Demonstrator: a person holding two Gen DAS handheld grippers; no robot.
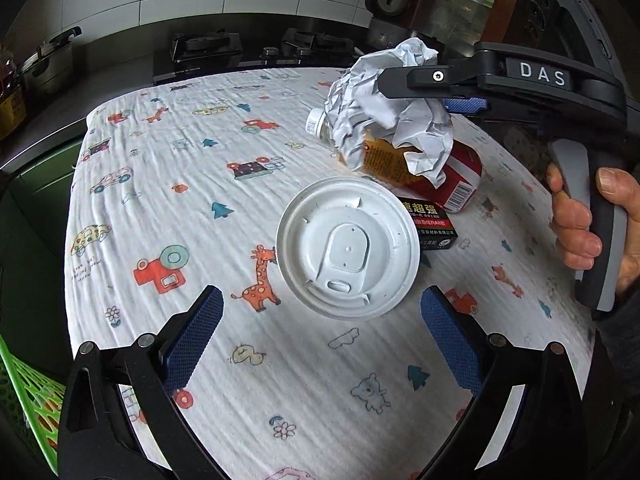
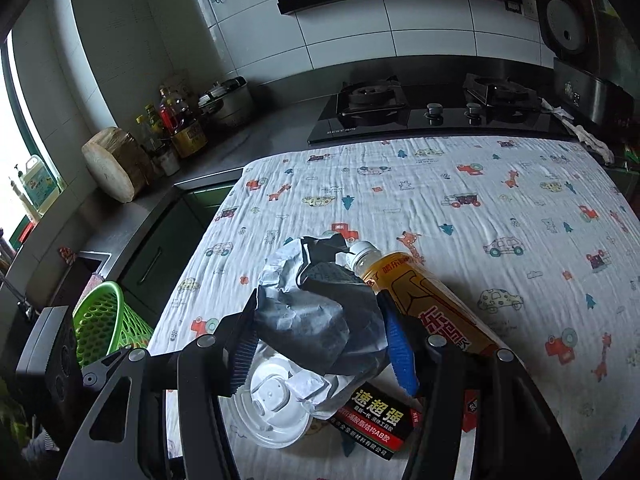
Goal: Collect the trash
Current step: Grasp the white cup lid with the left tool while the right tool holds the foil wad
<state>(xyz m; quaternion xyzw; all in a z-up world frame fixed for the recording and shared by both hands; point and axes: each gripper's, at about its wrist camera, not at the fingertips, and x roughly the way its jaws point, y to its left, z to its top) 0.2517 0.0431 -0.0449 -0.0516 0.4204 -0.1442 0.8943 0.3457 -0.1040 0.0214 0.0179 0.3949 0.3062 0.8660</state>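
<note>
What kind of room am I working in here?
Most likely a home kitchen: a two-burner gas stove sits behind the cloth-covered table, cooking oil bottles stand on the counter, and the wall is tiled.

Left cloth (image 1: 180, 208) bare — bottle (image 2: 432, 300), box (image 2: 376, 424), lid (image 1: 348, 248) crowd right.

Daylight enters from a window (image 2: 24, 128) at the left edge of the right wrist view, blown out to white. The patterned cloth (image 1: 208, 184) is evenly lit and sharp. Frame corners fall black, and straight lines bow strongly outward.
</note>
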